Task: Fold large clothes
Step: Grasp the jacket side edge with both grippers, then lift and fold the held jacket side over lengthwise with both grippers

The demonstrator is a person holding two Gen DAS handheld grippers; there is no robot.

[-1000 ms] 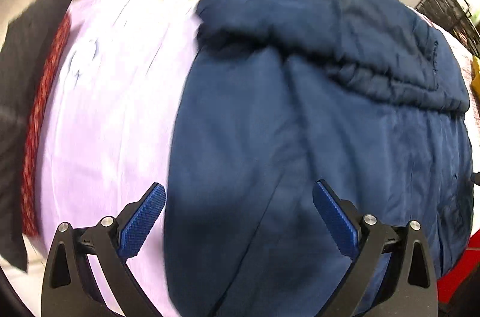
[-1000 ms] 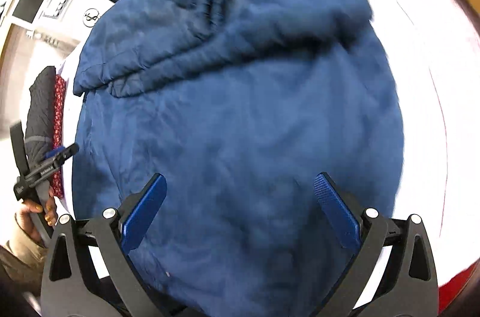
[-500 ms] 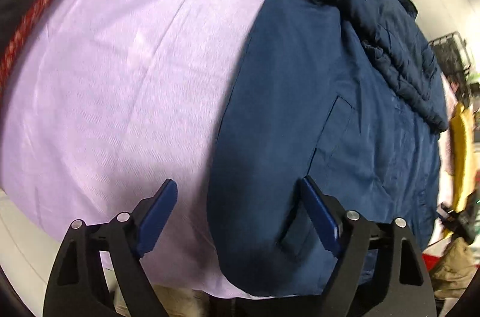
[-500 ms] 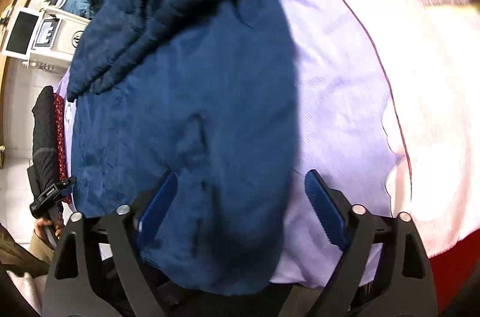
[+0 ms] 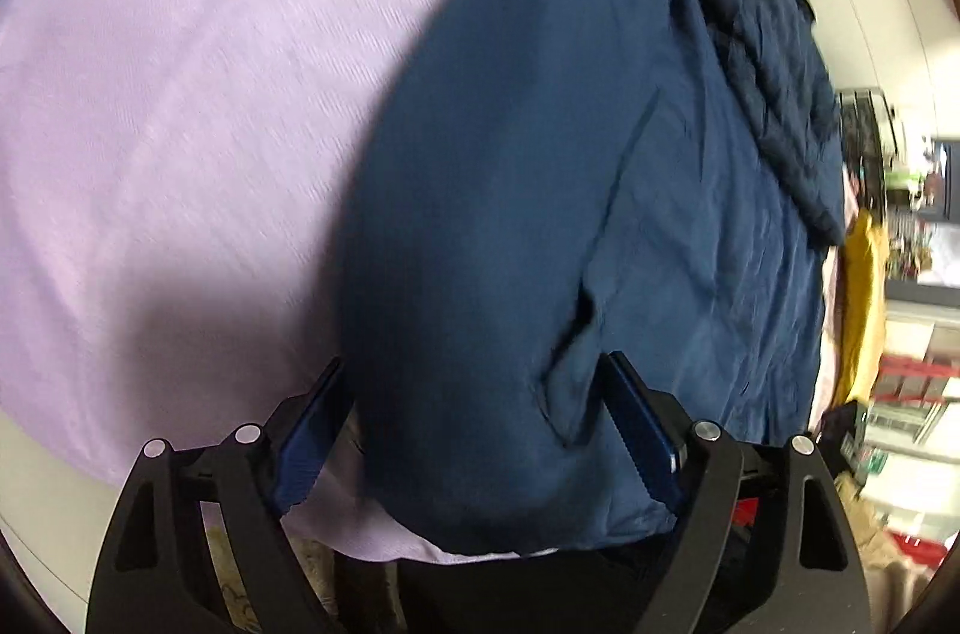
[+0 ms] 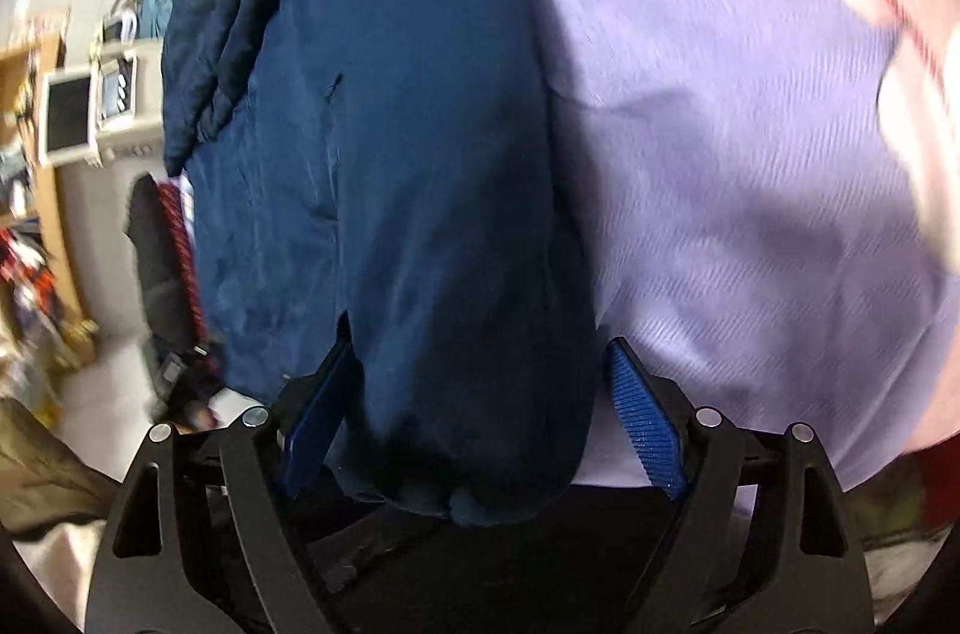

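On the lilac bedsheet lies the navy jacket, spread flat with a sleeve folded across its far end, its long axis running straight away from both claws. Its near hem bulges between the blue pads of the left gripper, whose jaws stand apart with the cloth's near left corner filling the gap; the pads flank the fabric but do not look pressed into it. The right gripper straddles the jacket's near right corner likewise, jaws spread, one pad hidden partly behind the cloth, the other clear over the sheet. Both claws sit equally near the hem, so the coming move seems to turn on closing both on these two corners and carrying the hem away toward the collar. Left of the jacket, in the right wrist view, a dark garment with red trim hangs at the bed's edge, beyond it a pale appliance; right of the jacket hangs a mustard cloth.
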